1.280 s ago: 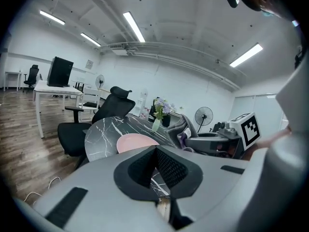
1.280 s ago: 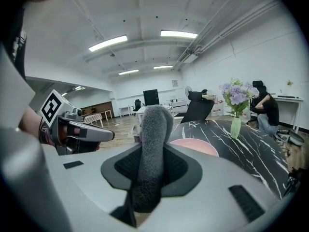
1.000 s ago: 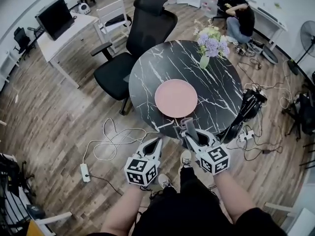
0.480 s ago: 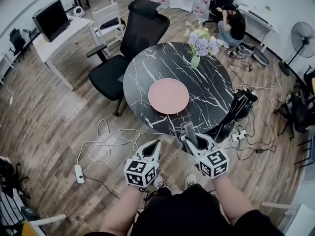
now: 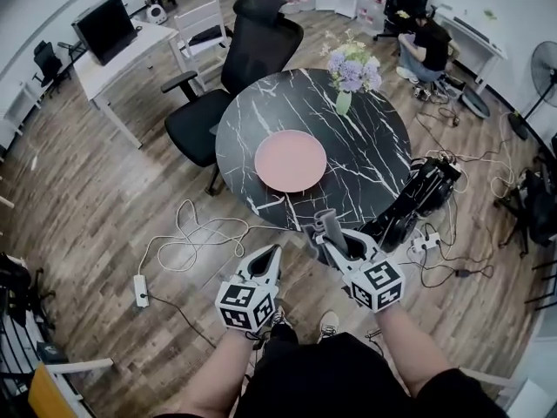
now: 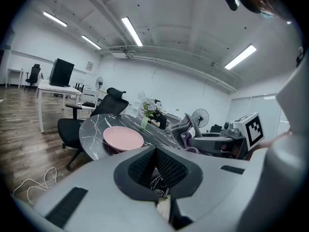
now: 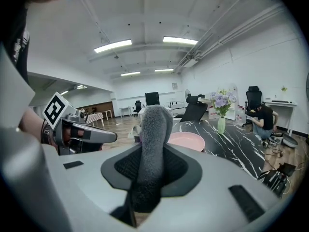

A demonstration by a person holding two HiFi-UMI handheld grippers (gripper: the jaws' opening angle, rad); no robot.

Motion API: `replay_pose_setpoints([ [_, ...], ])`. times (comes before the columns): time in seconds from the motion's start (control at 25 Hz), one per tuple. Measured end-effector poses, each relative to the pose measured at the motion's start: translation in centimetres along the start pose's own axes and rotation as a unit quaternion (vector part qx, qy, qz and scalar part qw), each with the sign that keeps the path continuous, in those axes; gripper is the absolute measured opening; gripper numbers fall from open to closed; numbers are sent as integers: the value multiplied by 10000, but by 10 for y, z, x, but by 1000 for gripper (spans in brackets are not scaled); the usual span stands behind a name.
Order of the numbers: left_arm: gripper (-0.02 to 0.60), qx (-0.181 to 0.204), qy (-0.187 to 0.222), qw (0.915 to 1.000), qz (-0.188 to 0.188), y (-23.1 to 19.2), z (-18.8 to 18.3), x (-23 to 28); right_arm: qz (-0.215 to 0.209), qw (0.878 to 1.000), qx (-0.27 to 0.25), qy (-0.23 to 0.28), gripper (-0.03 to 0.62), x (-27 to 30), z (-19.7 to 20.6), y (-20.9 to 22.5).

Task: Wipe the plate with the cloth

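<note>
The left gripper (image 5: 275, 255) is being held with its jaws pressed together on nothing. The right gripper (image 5: 328, 233) is being held clamped on the cloth (image 7: 151, 129), a grey roll whose long axis is being carried upright, standing out of the jaws. Both grippers are being held over the floor, short of the near rim of the table (image 5: 248, 200), with the right one the nearer to it. The plate (image 5: 291, 160) is being seen straight ahead, well apart from both and slightly left of the cloth, lying flat on the table. Nothing is being held in it. A forward reach over the rim is probably being called for. Beyond the plate, flowers are being held in a vase (image 5: 344, 103).
</note>
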State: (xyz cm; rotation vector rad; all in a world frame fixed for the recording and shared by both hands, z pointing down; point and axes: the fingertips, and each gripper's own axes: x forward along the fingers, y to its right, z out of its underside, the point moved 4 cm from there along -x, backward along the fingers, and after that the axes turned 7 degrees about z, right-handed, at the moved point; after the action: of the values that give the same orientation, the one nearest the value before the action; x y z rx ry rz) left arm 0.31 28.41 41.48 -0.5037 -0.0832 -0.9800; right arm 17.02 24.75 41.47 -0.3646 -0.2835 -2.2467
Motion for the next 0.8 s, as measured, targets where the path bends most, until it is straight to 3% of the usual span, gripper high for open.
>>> replay_pose_setpoints([
  [0.4, 18, -39, 208, 9988, -448, 48, 17, -8, -459, 9989, -92, 97, 107, -33, 9, 10],
  [0.8, 18, -81, 238, 9978, -610, 66, 30, -3, -634, 9979, -115, 111, 106, -46, 19, 22],
])
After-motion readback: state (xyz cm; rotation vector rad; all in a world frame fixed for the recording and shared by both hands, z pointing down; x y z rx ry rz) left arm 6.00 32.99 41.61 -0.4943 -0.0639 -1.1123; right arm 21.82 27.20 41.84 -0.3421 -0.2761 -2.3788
